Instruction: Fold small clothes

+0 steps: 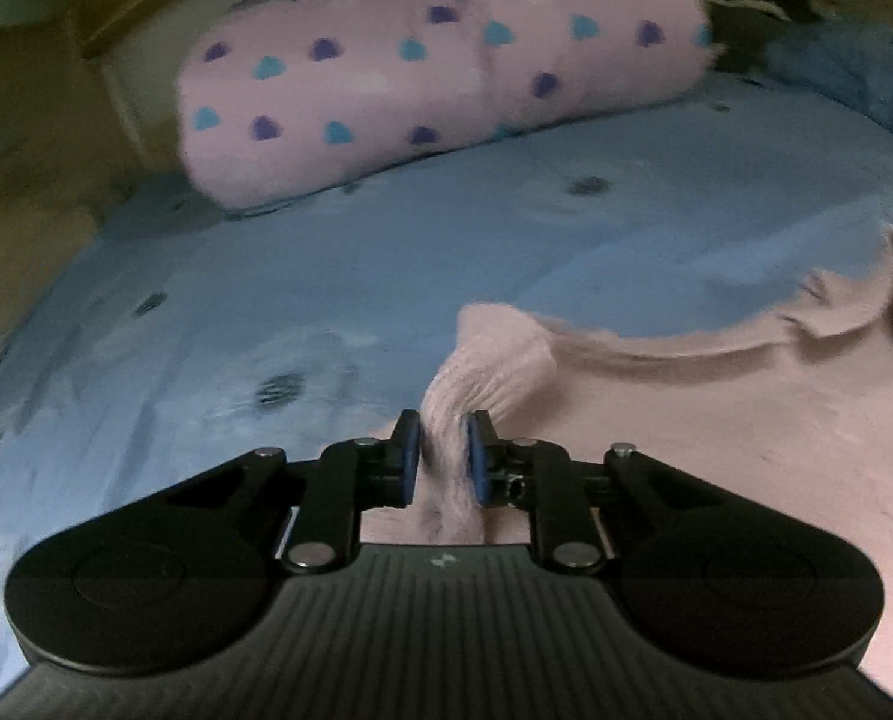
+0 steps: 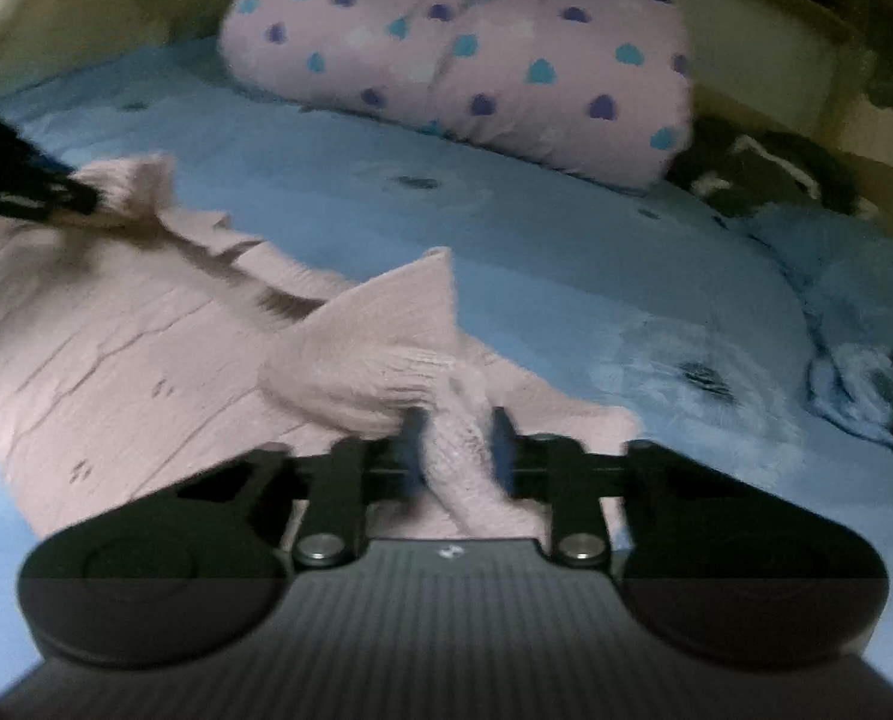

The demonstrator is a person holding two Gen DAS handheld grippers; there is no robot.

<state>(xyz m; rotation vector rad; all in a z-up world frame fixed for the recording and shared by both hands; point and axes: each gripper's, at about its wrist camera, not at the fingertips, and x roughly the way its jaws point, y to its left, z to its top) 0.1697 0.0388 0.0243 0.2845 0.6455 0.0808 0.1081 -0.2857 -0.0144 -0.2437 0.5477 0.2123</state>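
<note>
Left wrist view: left gripper [image 1: 444,441] pinched nearly closed on a ribbed corner of the pink knit garment [image 1: 716,420], spread from 3 to 5 o'clock over the blue bedsheet [image 1: 266,276]. Right wrist view: right gripper [image 2: 455,438] likewise clamped on another bunched corner, garment stretching toward 9 o'clock. Spotted pink pillow [image 2: 476,66] at 12 o'clock. Judged early: corners gripped, no fold laid yet.

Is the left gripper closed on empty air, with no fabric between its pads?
No: the left gripper pinches a bunched fold of the pink knit garment between its blue pads.
</note>
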